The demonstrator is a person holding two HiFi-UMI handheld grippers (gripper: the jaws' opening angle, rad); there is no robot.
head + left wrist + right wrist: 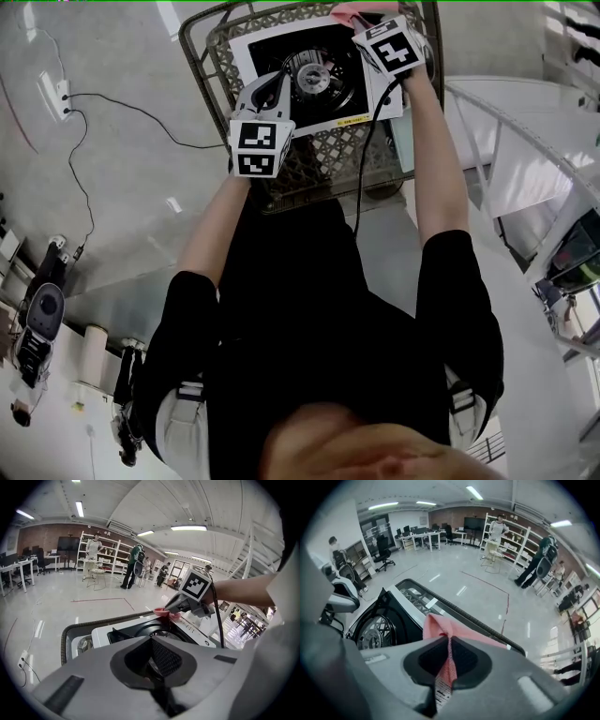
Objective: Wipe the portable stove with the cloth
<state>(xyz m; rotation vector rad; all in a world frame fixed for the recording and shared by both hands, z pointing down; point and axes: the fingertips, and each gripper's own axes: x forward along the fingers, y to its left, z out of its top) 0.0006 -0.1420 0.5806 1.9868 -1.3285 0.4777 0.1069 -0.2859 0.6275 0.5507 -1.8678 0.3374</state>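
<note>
One small table (317,157) with an open lattice top and a dark woven rim carries the one portable stove (246,49), which covers most of the top from the far edge to near the front edge. The stove has a white flat body and a black square recess in the middle, and in the recess sits one round metal burner (314,80).

There are two grippers. The left gripper (275,86) is over the front left part of the stove; its jaws are pressed together and nothing is between them. The right gripper (364,26) is at the far right corner of the table, and its jaws are clamped on the one cloth (439,629). The cloth is pink and folded, and it sticks out in front of the jaws, above the far right corner of the stove.
</note>
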